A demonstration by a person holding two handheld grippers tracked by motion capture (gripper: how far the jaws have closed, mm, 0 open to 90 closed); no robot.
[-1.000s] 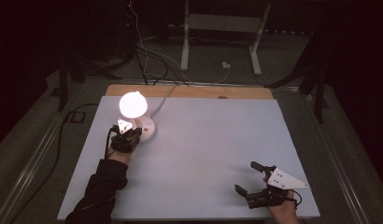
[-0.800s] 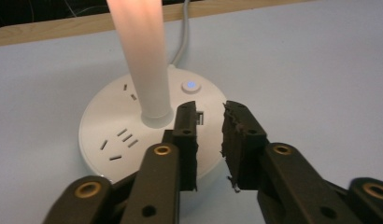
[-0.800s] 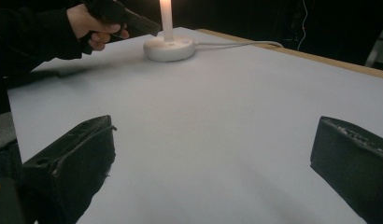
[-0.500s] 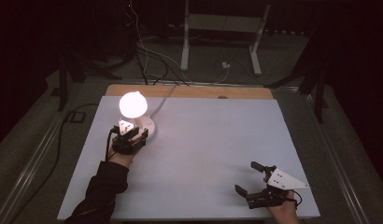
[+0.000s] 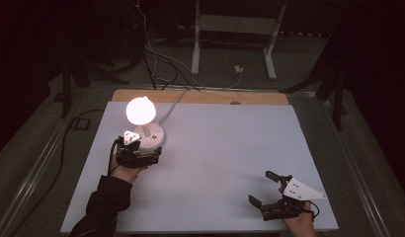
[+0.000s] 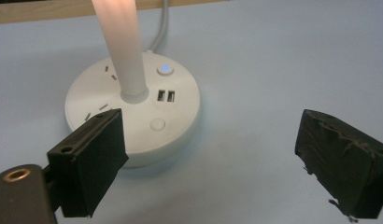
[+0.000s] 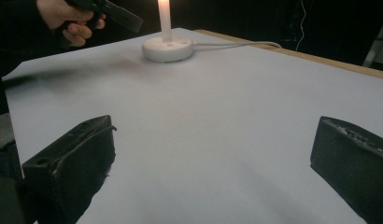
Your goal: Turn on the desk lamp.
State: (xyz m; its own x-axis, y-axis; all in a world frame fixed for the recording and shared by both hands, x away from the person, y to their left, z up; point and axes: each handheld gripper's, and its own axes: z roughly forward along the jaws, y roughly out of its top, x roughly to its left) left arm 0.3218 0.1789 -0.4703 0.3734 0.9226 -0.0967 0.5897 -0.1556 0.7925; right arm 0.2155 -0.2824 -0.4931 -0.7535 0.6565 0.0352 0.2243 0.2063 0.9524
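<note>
Lamp base (image 6: pixel 133 114) ahead of the gaping left gripper (image 6: pixel 213 163)

2 USB ports (image 6: pixel 165 96) and a blue-lit button (image 6: pixel 165 69) top the round white base — the glowing stem (image 6: pixel 122 44) rises from it on the pale surface (image 6: pixel 255 70).

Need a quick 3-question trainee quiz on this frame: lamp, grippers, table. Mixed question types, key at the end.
1. True or false: the left gripper is shut on the round white lamp base.
2. Which is lit on the base: A) the small blue button light B) the two USB ports C) nothing?
3. Fill in: the right gripper sits at the near ____ corner of the pale blue table sheet.

Key: 1 false, its jaws stand open; 2 A; 3 right.
</note>
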